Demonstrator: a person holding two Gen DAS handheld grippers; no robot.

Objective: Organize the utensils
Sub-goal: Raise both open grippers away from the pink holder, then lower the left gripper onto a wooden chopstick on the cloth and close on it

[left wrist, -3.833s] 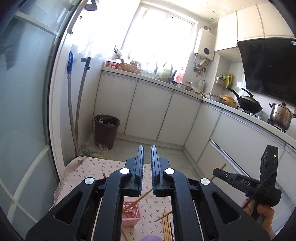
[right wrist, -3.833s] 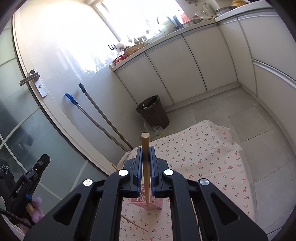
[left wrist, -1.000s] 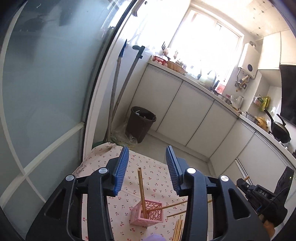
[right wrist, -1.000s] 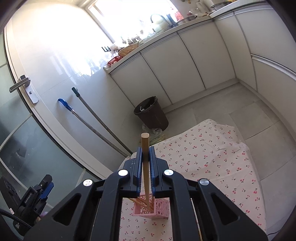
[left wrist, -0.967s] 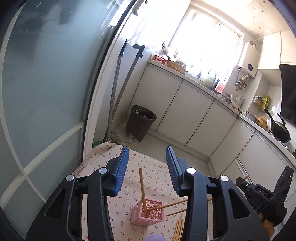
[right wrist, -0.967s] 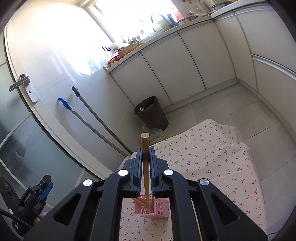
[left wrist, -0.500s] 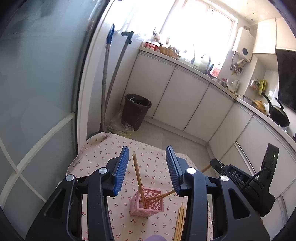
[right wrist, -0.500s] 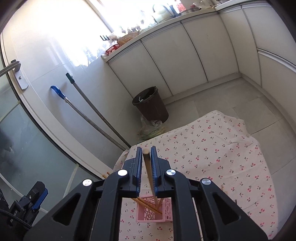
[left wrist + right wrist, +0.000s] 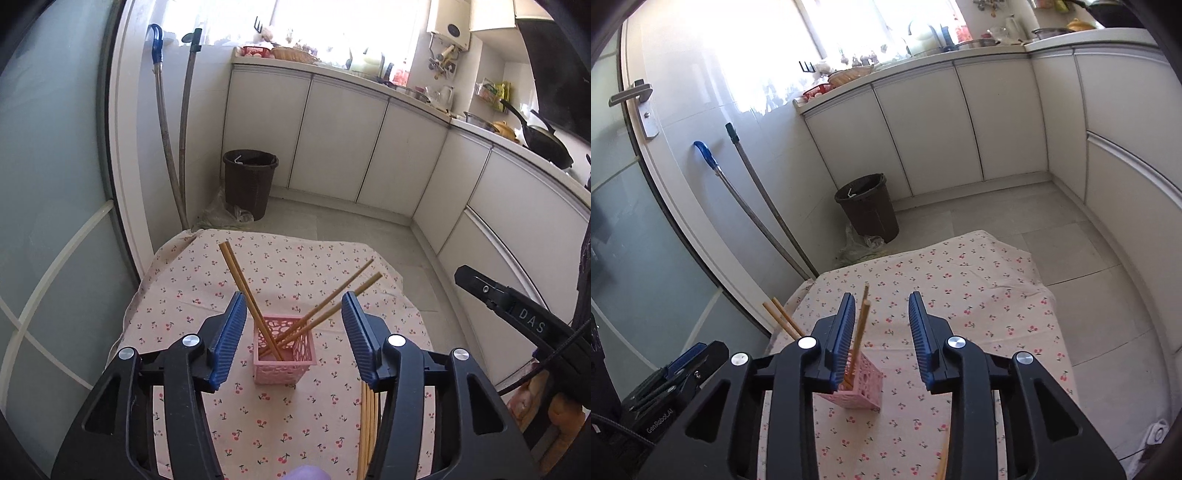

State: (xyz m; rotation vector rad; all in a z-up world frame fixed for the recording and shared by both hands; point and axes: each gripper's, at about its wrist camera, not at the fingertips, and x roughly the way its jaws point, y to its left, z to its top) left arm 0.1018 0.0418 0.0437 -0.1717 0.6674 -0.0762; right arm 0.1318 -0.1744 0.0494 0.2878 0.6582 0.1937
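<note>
1. My left gripper (image 9: 293,334) has its jaws apart, empty.
2. My right gripper (image 9: 882,341) is likewise spread, empty.
3. The pink basket (image 9: 283,356) stands mid-tablecloth (image 9: 295,266), holding four chopsticks (image 9: 243,286); more chopsticks (image 9: 367,424) lie toward the right edge.

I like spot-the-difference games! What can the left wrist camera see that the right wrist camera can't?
Only the left wrist view shows the black wok on the stove and the bundle of loose chopsticks lying flat on the cloth. Only the right wrist view shows the door handle. Both show the pink basket with chopsticks leaning in it, the cherry tablecloth, the dark bin, and open, empty tongs: left tongs, right tongs.
</note>
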